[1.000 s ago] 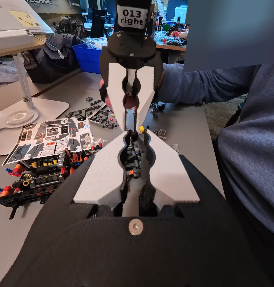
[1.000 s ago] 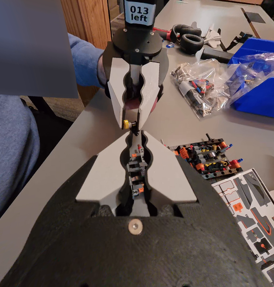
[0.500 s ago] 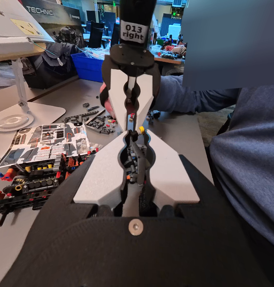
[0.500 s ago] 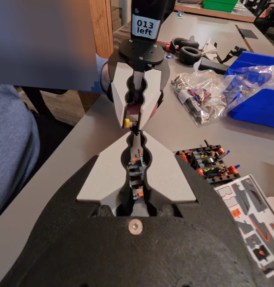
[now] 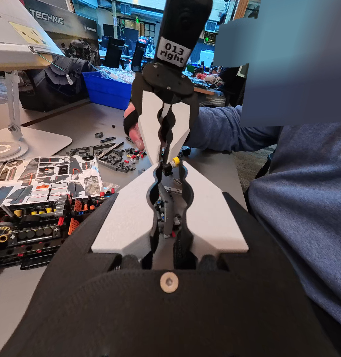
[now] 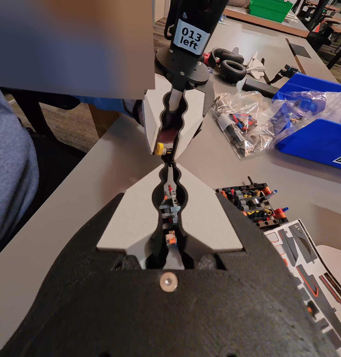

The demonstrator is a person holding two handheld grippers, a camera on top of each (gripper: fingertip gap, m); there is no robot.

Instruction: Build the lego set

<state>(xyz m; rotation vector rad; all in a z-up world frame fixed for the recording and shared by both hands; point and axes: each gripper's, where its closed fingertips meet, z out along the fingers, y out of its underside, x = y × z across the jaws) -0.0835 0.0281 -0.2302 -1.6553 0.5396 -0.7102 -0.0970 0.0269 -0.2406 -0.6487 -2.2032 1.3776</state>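
While both tips meet, left gripper point(image 5: 166, 170) and right gripper point(image 6: 168, 164) pinch 1 yellow-tipped pin point(image 5: 170, 166).

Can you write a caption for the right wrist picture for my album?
Two grippers meet tip to tip over the table, sharing a small piece with a yellow end.

Right tool point(image 6: 168, 166) pinches a small grey-and-orange brick assembly point(image 6: 170, 210), tip to tip with the left tool point(image 6: 164, 154) gripping a yellow-capped black pin point(image 6: 162, 150) above the grey worktop point(image 6: 214, 166).
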